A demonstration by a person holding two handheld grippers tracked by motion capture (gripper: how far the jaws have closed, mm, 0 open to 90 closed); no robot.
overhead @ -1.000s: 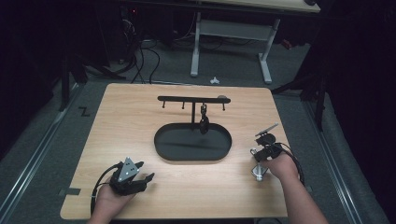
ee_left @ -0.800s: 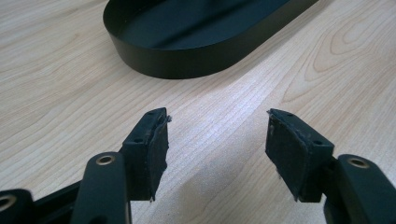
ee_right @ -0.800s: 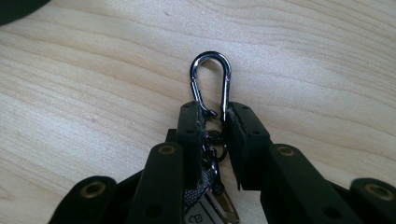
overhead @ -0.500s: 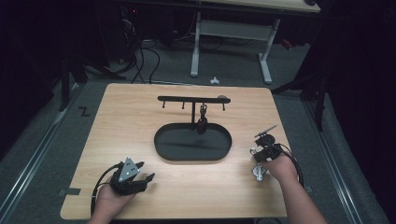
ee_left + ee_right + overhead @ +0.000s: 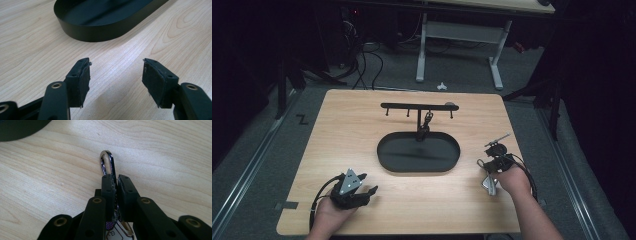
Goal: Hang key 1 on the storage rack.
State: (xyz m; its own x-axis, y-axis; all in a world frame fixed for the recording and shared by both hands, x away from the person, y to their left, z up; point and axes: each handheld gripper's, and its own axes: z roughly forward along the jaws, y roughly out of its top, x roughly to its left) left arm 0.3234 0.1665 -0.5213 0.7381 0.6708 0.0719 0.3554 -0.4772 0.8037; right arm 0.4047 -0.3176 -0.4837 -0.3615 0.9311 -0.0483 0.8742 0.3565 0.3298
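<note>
The right gripper (image 5: 116,185), drifting slightly toward the table's near edge, is clamping a metal key-ring clip (image 5: 107,165), while the left gripper (image 5: 116,82) is resting wide open, empty, near the black tray (image 5: 100,32).

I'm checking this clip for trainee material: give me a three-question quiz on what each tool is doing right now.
1. True or false: the left tool is open with nothing between its jaws.
2. What does the right tool grip? A) metal clip B) black tray C) cable
3. Fill in: the oval black tray lies in front of a stand with ____.

Key: 1 true. 2 A, the metal clip. 3 hooks, on the stand.
</note>
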